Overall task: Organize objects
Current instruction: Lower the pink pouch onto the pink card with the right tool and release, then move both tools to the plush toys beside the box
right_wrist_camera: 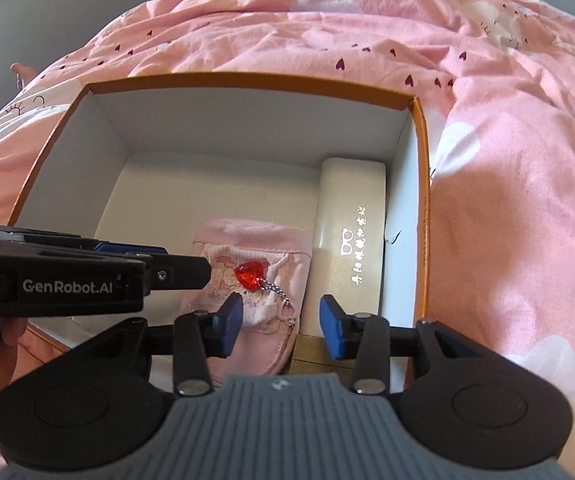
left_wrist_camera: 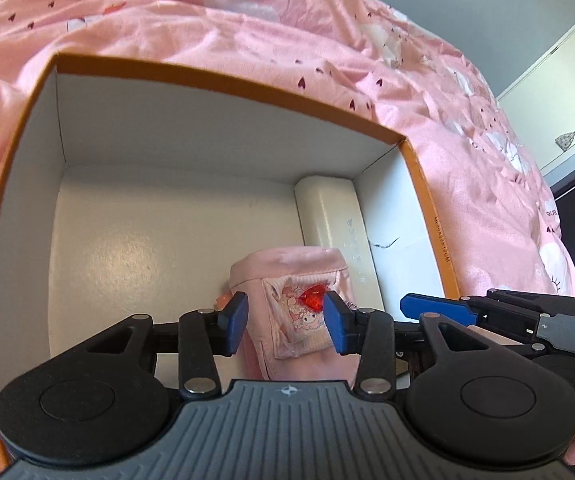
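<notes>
Pink pouch (right_wrist_camera: 247, 280) lying in the box (left_wrist_camera: 223, 76), just below and ahead of both grippers, beside a white case (right_wrist_camera: 351, 216). Left gripper (left_wrist_camera: 285, 322) and right gripper (right_wrist_camera: 281, 326) half open, holding nothing. Probably soft, light, floppy; best pinched at its stitched edge, avoiding red charm (right_wrist_camera: 249, 270) and chain.

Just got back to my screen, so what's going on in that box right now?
A person holds both grippers over the open orange-rimmed cardboard box on the pink bedspread. Inside lie a small pink fabric pouch with a red heart charm and a white glasses case beside it. The left gripper and right gripper stand open above the pouch, holding nothing.
</notes>
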`<state>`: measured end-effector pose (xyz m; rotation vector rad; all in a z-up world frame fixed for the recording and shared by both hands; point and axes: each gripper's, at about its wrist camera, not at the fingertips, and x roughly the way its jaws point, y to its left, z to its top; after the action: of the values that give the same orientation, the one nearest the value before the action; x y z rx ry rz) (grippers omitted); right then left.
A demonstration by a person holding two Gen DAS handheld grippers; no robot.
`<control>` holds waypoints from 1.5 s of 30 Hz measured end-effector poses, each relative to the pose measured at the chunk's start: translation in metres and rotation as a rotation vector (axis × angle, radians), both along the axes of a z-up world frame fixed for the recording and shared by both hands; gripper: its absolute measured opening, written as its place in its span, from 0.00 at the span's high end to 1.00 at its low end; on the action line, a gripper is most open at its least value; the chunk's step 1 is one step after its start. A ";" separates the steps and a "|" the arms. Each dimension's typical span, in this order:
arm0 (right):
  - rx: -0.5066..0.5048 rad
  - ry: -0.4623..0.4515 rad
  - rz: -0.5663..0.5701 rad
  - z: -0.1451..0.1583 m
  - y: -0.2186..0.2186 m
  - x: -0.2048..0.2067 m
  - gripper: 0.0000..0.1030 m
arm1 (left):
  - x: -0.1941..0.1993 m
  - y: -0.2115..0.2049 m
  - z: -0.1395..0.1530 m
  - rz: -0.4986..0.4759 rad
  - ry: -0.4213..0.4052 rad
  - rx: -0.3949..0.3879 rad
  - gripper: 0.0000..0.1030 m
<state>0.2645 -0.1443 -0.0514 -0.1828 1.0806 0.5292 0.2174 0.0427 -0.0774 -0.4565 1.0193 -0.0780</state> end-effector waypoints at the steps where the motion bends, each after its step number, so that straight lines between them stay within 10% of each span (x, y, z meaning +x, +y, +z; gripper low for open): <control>1: 0.007 -0.023 -0.001 0.005 -0.001 -0.005 0.51 | -0.005 0.000 0.007 0.003 -0.027 0.007 0.52; 9: 0.112 -0.195 -0.021 0.043 -0.009 -0.062 0.28 | -0.050 -0.009 0.044 -0.014 -0.178 0.078 0.47; 21: 0.137 -0.308 -0.082 0.047 -0.022 -0.121 0.22 | -0.105 -0.028 0.062 -0.065 -0.290 0.236 0.41; 45: 0.062 -0.074 -0.110 0.011 -0.042 -0.169 0.22 | -0.147 -0.015 -0.003 -0.198 0.045 0.036 0.41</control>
<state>0.0958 -0.1866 -0.0404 -0.0869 0.9946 0.4528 0.0704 0.0282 -0.0799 -0.3251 1.1061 -0.2267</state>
